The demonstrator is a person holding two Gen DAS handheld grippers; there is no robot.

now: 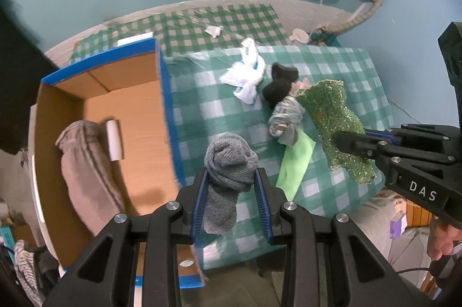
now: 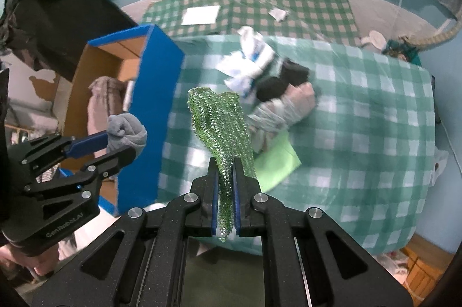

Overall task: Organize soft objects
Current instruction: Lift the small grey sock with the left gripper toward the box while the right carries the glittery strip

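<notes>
Grippers both loaded right now. Left gripper [image 1: 231,191] is clamped on a rolled grey sock [image 1: 229,165], held up just beside the box [image 1: 166,93] wall, over the checked cloth [image 1: 208,105]. Right gripper [image 2: 225,183] is pinching the tail of a green sparkly cloth [image 2: 219,119], the rest standing up in front of the jaws.

Risk-wise, I'd guess the sock is the shaky one: only the knot is between the pads and the toe end dangles free, so a quick swing toward the box could snag it on the blue rim or shake it loose. The sparkly cloth is held by a thin strip, so it might slide out too.

Left view looks down into the box, where a beige garment [image 1: 86,162] and a white roll [image 1: 114,139] already sit; the right view mostly hides that behind the wall. Right view shows the pile more blurred, so the black sock [image 1: 281,84], grey bundle [image 1: 284,116] and white bag [image 1: 245,73] read better from the left.
</notes>
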